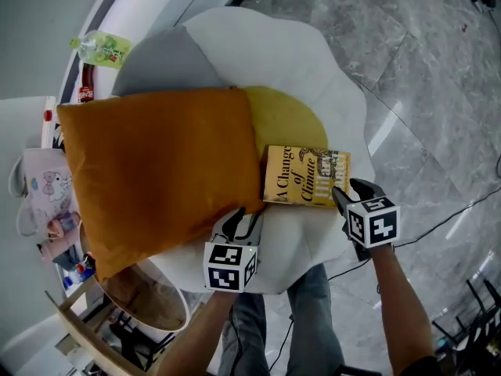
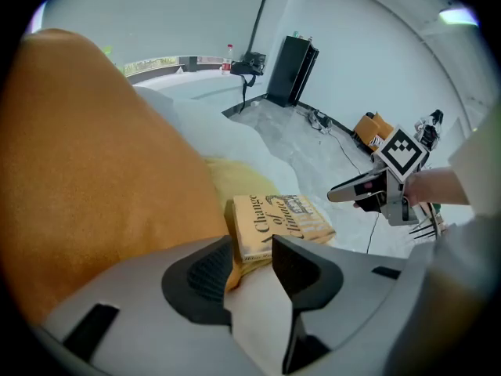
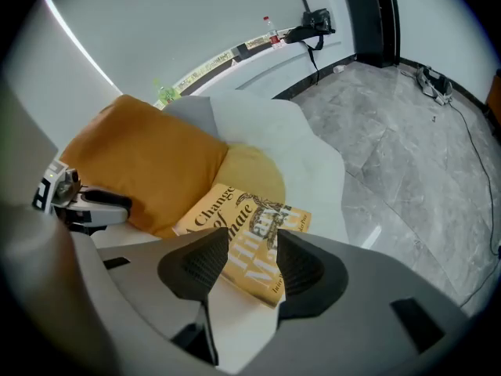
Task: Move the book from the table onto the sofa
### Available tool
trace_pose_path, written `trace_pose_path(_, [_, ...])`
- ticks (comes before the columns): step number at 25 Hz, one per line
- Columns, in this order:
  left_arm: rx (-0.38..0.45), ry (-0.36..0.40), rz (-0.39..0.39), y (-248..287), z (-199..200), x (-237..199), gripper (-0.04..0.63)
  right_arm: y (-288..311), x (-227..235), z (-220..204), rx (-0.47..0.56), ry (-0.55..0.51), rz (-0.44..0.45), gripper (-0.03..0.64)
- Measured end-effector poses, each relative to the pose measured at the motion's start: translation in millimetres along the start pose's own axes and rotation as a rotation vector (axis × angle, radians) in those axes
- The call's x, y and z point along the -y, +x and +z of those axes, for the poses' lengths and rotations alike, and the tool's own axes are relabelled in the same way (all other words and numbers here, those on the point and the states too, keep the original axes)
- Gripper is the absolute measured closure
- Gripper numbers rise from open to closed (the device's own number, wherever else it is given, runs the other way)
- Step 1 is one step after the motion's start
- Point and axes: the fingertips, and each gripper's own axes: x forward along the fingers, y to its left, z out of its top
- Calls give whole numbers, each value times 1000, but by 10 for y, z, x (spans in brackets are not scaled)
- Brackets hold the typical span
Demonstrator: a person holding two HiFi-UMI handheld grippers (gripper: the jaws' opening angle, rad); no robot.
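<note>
Book (image 1: 305, 176) on sofa (image 1: 329, 77), beside cushion (image 1: 156, 171)

left gripper (image 1: 244, 219) just off the book's (image 1: 305, 176) lower left corner, jaws partly apart, gripping nothing, right gripper (image 1: 350, 190) at the book's lower right corner, jaws wide apart, not pressing it, both tilted steeply down, bare forearms (image 1: 403, 304) trailing behind

I logged the right gripper (image 3: 253, 247), jaws apart, with the yellow book (image 3: 249, 214) showing between them, flat on the white sofa (image 3: 317, 159). Orange cushion (image 3: 149, 163) at ten o'clock; left gripper (image 3: 84, 202) at nine.
</note>
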Motion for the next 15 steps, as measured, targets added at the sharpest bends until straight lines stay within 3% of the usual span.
trace_pose_path(8, [12, 50, -48, -324, 181, 203, 442, -444, -234, 169, 39, -24, 20, 426])
trace_pose_path(15, [130, 96, -108, -1086, 778, 188, 446, -1231, -619, 735, 143, -71, -26, 484])
